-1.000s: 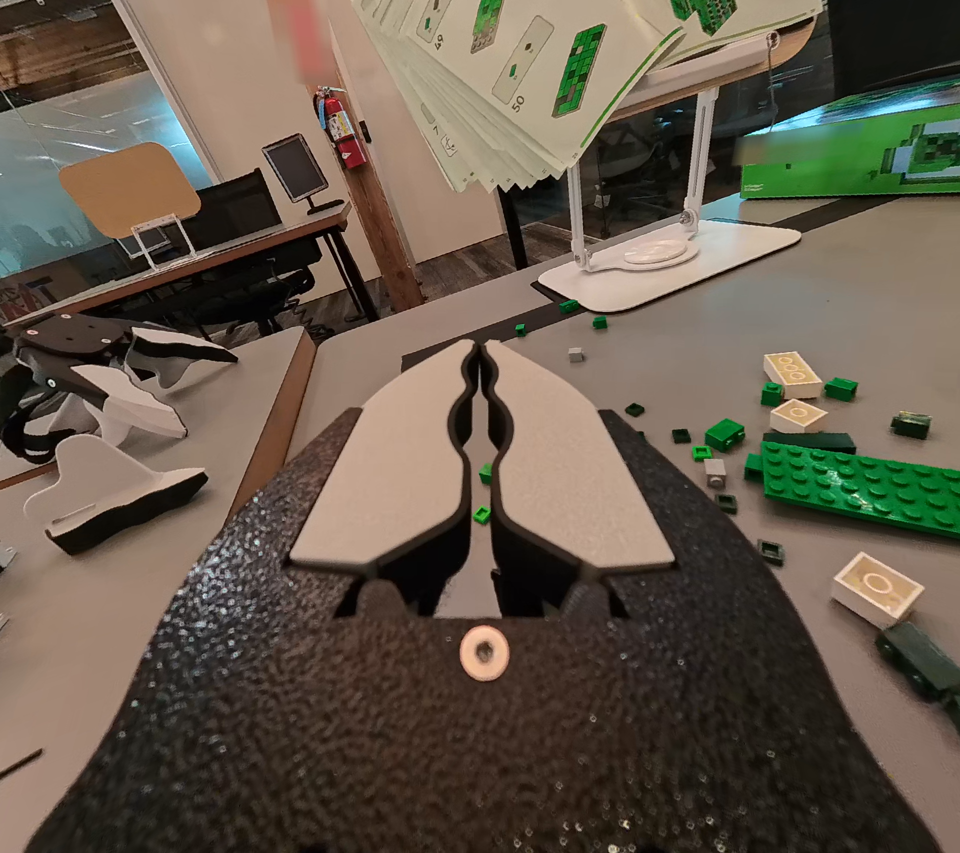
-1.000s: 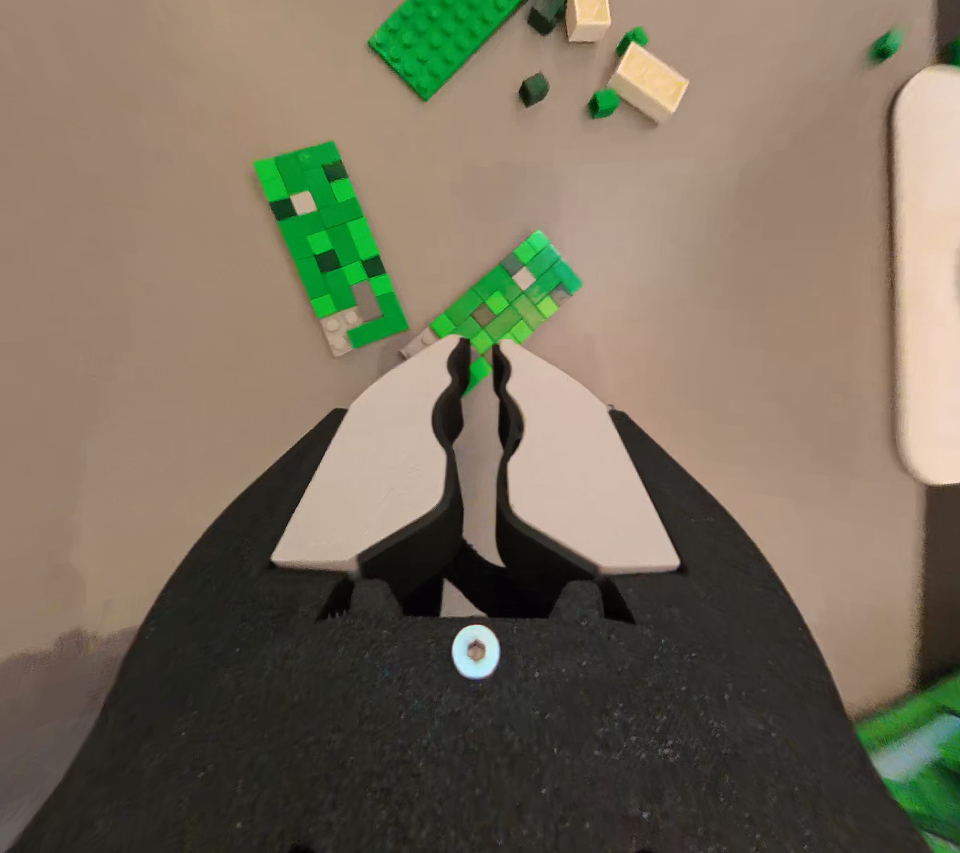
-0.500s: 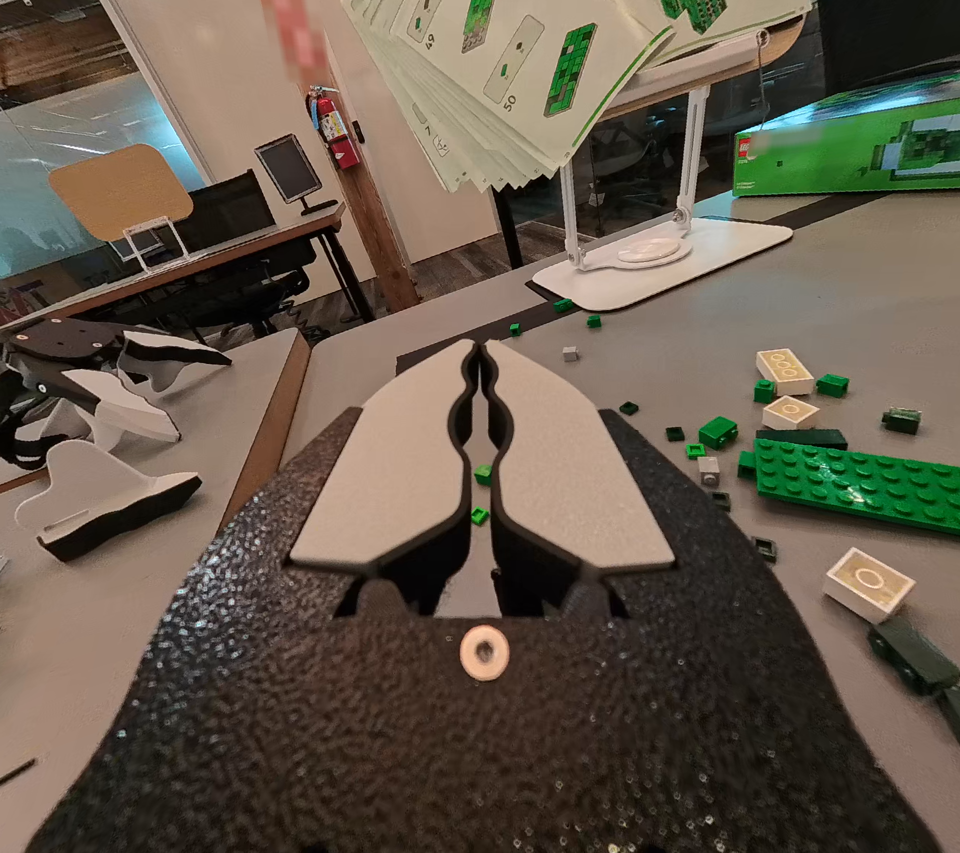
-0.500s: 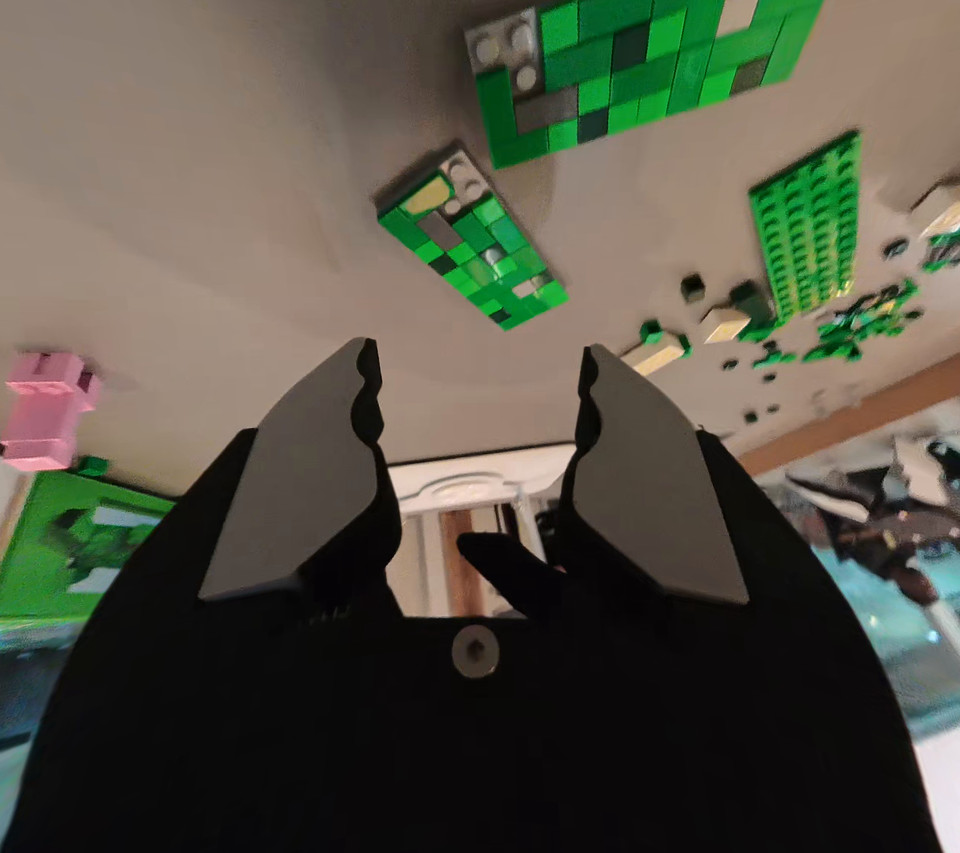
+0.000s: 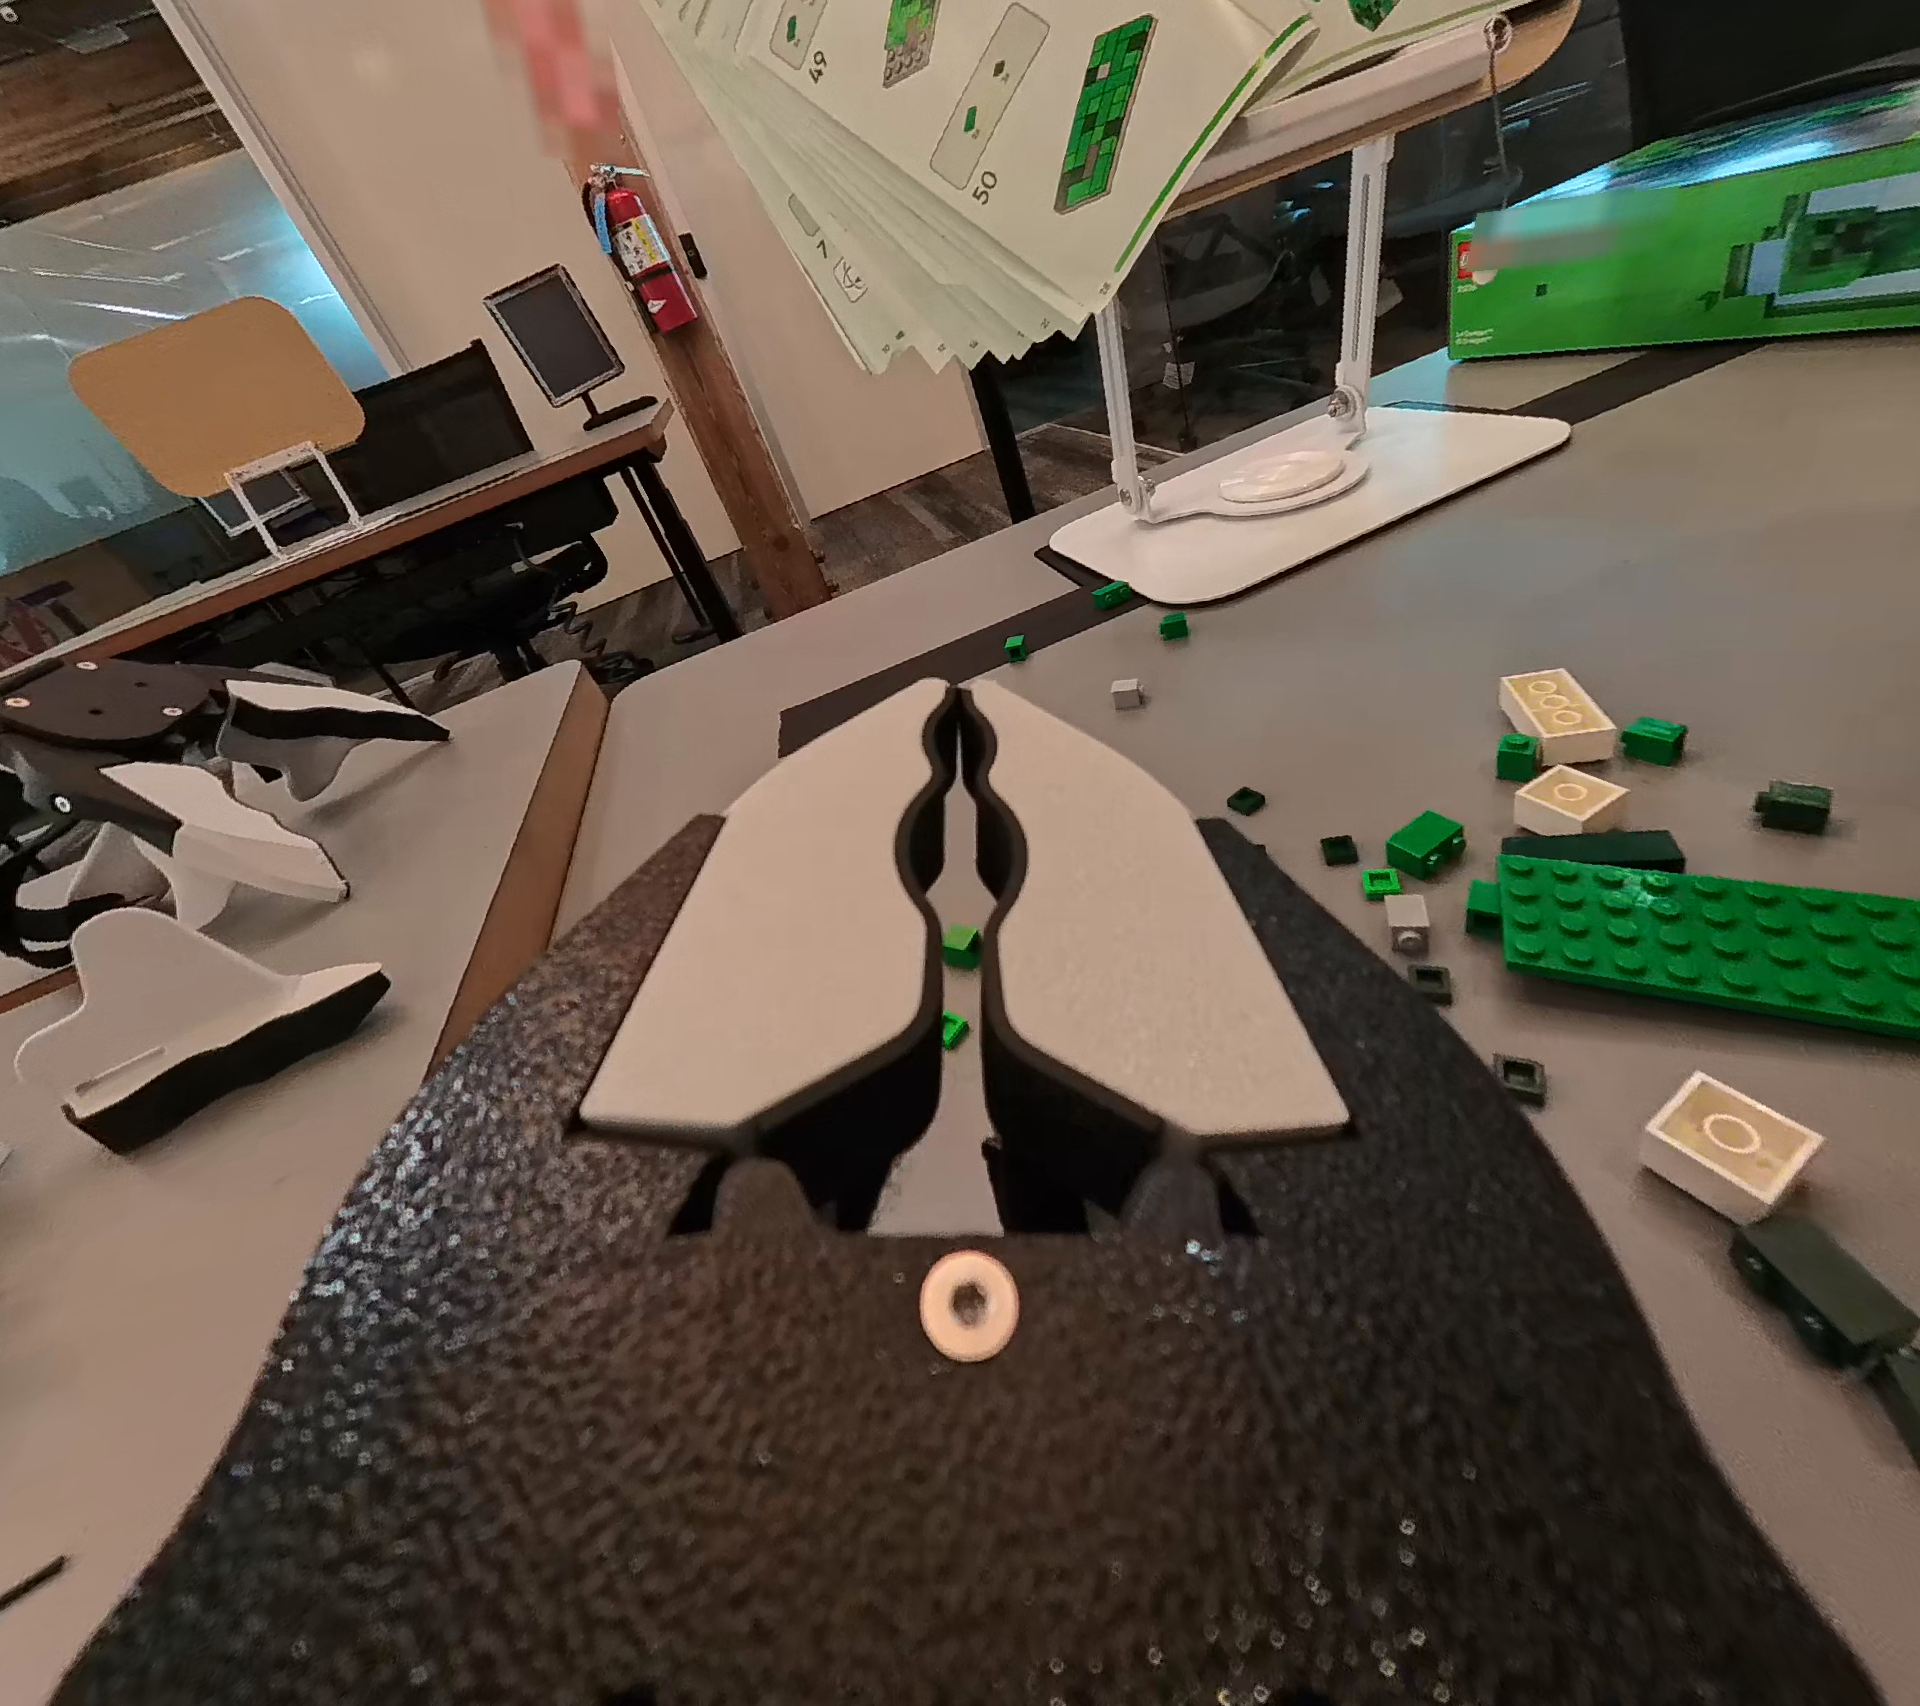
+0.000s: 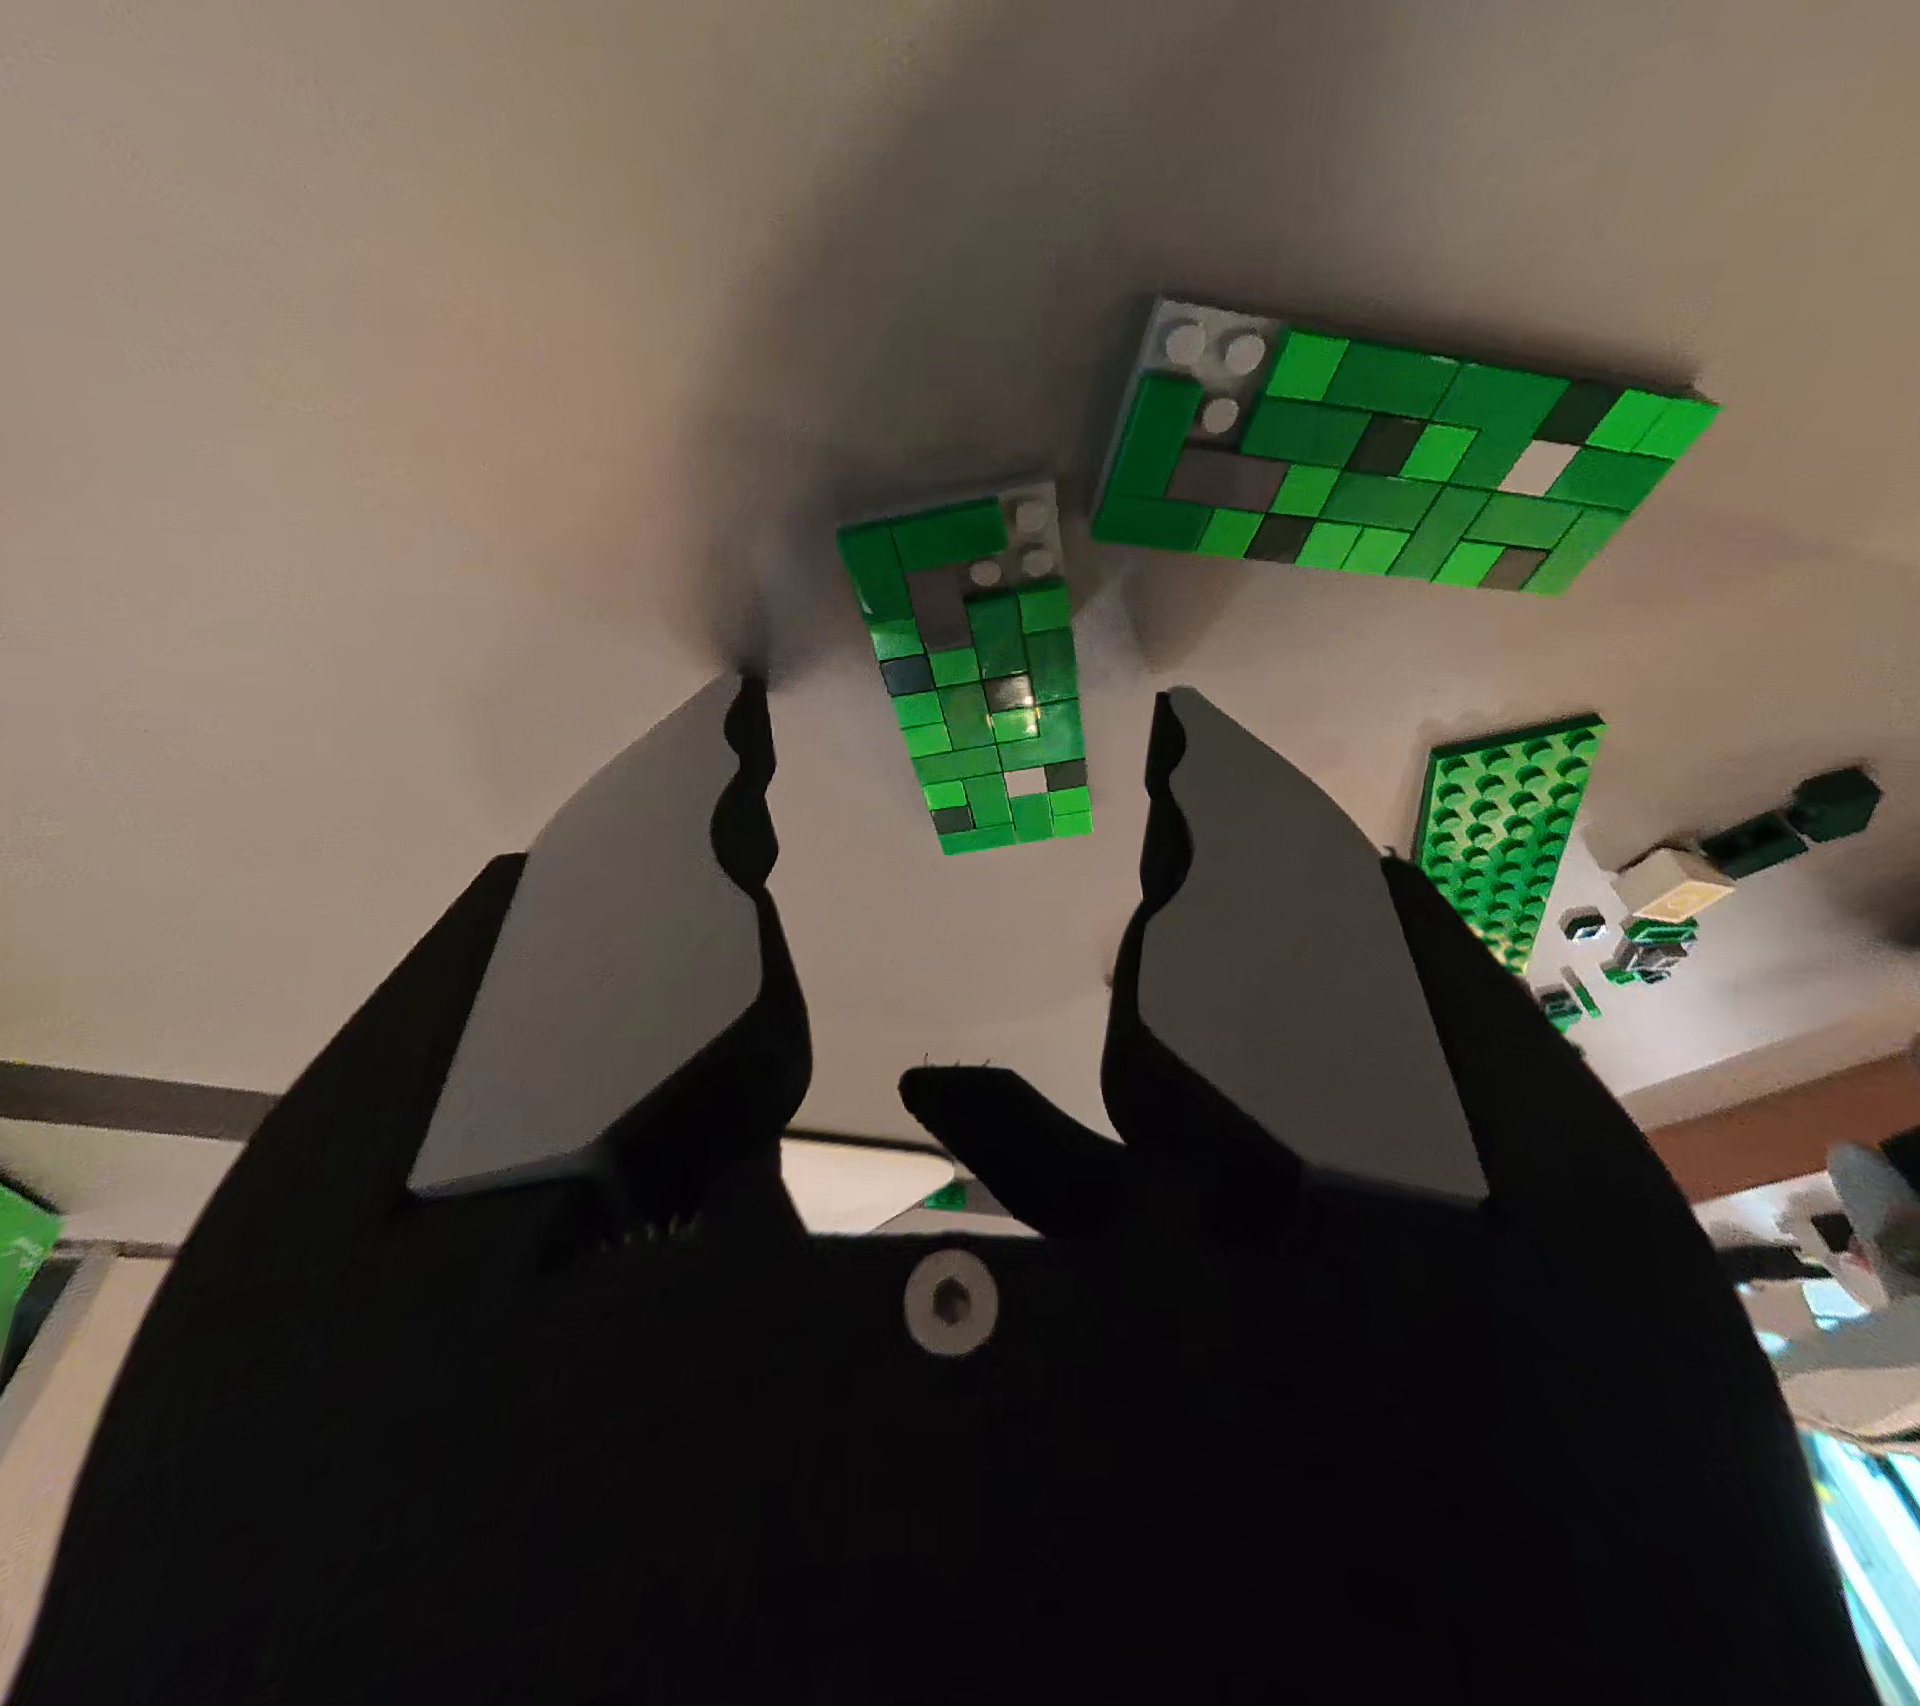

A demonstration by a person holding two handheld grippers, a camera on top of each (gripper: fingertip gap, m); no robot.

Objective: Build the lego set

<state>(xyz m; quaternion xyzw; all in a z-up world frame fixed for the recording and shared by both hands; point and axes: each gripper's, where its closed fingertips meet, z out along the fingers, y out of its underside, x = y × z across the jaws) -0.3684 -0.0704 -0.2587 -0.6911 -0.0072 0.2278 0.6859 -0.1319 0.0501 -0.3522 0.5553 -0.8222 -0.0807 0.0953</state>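
My left gripper (image 5: 956,702) is shut with nothing between its fingertips and hovers low over the grey table (image 5: 1351,700). Two tiny green pieces (image 5: 961,944) lie on the table under it. My right gripper (image 6: 956,695) is open, and its view is turned upside down. A small green tiled plate (image 6: 977,680) lies flat on the table between its fingers, with a gap to each pad. A larger green tiled plate (image 6: 1392,472) lies just beyond it. A studded green plate (image 6: 1507,846) lies to the right and also shows in the left wrist view (image 5: 1714,939).
An instruction booklet (image 5: 1039,46) hangs on a white stand (image 5: 1299,503) at the back. A green box (image 5: 1714,274) stands at the back right. White bricks (image 5: 1558,716) and small green and dark pieces lie scattered at the right. Spare gripper parts (image 5: 208,825) lie on the left table.
The right gripper was nearly shut at the small tiled plate's edge a second ago. It has opened wide and swung round, and the plate now lies free between its fingers. The left gripper has barely moved.
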